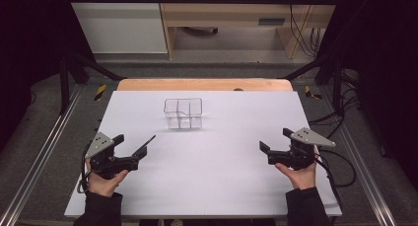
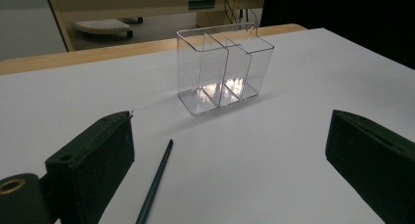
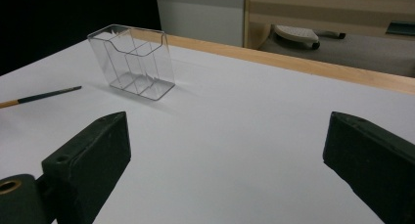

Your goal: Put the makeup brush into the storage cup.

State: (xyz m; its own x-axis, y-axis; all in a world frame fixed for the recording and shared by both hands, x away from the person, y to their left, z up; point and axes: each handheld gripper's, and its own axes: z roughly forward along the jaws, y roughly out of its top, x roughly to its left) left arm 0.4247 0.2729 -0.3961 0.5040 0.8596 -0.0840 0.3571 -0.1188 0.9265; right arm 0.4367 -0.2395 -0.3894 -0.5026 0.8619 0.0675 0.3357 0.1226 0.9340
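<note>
Paintbrush [image 2: 155, 185] lies on the white worktop [image 1: 217, 176] before the wide-open, empty left tool [image 1: 133, 148], likely awaiting pickup toward the clear organizer [image 1: 183, 113].

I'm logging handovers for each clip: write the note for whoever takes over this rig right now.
Left hand-held gripper: open, nothing between its jaws, low over the white table.
Right hand-held gripper: open, holding nothing, at the table's right side.
Pencil: flat on the table, just ahead of the left hand-held gripper.
Clear divided holder: upright, empty, mid-table towards the far edge.
Done: nothing yet.
Left: probably grasp the pencil and stand it in the holder.
</note>
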